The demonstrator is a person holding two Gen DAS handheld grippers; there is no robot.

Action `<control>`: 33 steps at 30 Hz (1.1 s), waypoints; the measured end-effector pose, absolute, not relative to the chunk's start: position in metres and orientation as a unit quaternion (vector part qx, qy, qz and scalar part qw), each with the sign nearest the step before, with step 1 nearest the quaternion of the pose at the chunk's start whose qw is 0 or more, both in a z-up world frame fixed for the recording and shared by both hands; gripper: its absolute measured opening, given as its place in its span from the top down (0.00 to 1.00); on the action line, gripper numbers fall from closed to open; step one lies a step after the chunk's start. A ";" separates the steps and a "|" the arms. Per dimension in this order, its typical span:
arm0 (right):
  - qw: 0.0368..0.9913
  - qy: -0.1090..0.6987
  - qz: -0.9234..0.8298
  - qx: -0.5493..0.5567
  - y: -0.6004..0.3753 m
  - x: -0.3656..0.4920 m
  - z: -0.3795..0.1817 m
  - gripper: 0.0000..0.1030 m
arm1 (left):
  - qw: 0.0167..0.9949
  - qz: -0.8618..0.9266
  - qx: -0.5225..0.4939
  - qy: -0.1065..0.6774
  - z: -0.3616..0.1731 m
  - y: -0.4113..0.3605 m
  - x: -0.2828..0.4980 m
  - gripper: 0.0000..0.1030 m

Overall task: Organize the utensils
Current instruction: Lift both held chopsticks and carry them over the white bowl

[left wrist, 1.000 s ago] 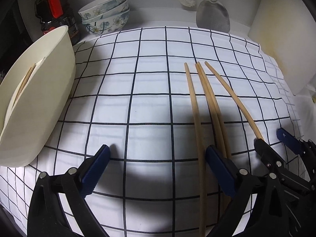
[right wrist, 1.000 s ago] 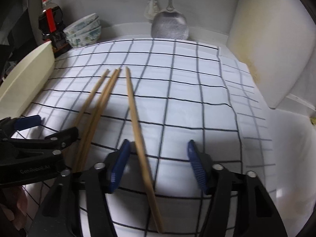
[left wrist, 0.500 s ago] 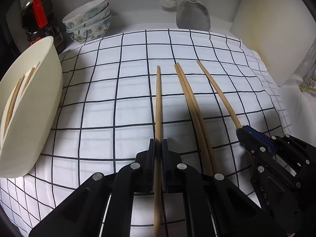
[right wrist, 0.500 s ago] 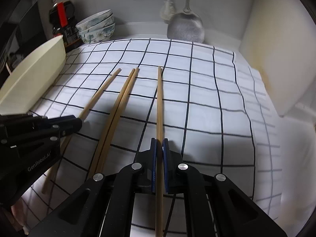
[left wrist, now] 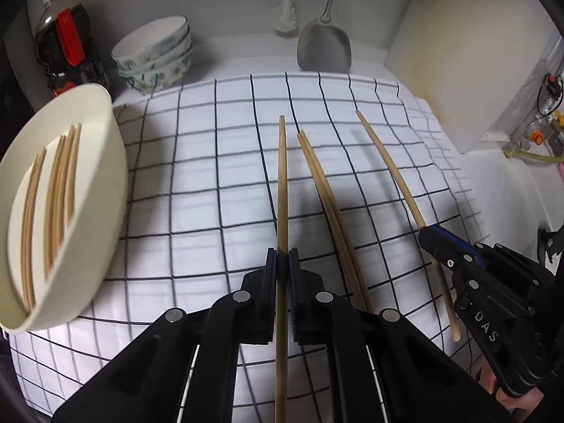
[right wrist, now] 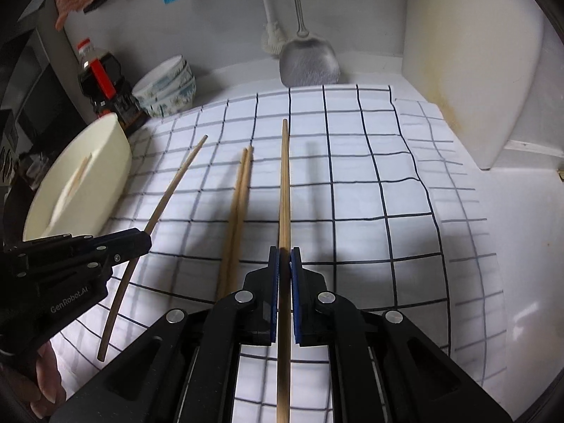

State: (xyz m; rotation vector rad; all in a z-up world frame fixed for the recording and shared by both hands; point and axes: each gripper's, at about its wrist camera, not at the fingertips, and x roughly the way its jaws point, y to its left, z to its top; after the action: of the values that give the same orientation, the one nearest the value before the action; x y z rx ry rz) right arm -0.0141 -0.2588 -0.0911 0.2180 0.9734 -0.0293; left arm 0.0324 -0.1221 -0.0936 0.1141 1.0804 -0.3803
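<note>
My left gripper and right gripper each pinch one chopstick mid-shaft; light, stiff, slippery, likely to pivot.

Left gripper reads "GenRobot.AI"; right gripper, "DAS".

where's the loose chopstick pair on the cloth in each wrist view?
Left wrist: loose chopstick pair lies right of centre, between the left gripper and right gripper.
Right wrist: the pair lies left of centre.
Shared landmark: metal spatula against the back wall.
</note>
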 end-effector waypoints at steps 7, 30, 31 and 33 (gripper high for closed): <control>0.888 0.446 -0.011 0.112 -0.238 -0.011 -0.055 0.94 | 0.855 -0.182 0.056 0.483 -0.052 -0.095 0.034 0.93; 0.900 0.422 0.091 0.060 -0.090 0.052 -0.005 0.94 | 0.897 -0.113 0.023 0.427 0.015 0.071 0.054 0.93; 0.899 0.423 0.094 0.060 -0.085 0.053 -0.005 0.94 | 0.898 -0.110 0.021 0.426 0.014 0.076 0.055 0.93; 0.897 0.426 0.104 0.058 -0.072 0.060 -0.006 0.94 | 0.899 -0.101 0.017 0.426 0.013 0.090 0.058 0.93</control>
State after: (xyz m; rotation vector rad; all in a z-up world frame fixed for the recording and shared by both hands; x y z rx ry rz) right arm 0.0605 -0.0723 -0.0055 0.1197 0.8831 0.2145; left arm 0.0582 0.0903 0.0132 0.0346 0.8810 -0.2086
